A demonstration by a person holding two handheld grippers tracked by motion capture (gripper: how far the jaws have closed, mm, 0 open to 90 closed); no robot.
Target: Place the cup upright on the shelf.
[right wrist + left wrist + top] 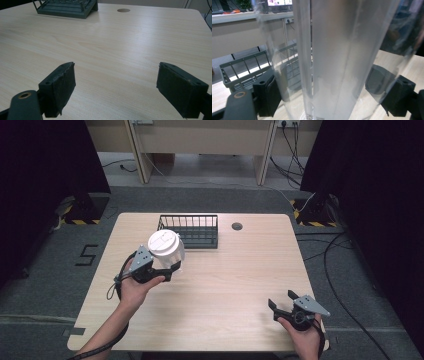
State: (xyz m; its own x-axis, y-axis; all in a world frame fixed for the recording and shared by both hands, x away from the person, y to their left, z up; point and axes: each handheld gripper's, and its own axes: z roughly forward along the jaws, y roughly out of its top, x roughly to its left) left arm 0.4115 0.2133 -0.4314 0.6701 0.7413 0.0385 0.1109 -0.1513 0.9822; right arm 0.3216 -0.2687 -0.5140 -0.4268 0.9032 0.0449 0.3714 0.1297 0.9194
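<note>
my left hand [131, 287]: comes in from the bottom left of the high view, wrapped around the left gripper, cable looping down beside my wrist.
left gripper [170, 268]: jaws on either side of the clear cup, pinching its wall; in the left gripper view one black pad sits at the lower left and the other at the lower right, both seen partly through the plastic.
clear cup [168, 251]: a translucent tumbler with a white lid [162, 241], held at the left-centre of the table and tilted a little; i cannot tell whether its base touches the wood. in the left gripper view its wall [342, 57] rises right in front of the camera, between my jaws.
wire basket [192, 231]: dark, at the far middle of the table, just behind the cup (its bars show past the cup's left side in the left gripper view).
table [235, 270]: light wood, with a small round hole [237, 226] near the far edge, right of the basket.
right gripper [283, 303]: near the front right corner in my right hand [305, 335], jaws spread wide with bare wood between them, well apart from the cup.
</note>
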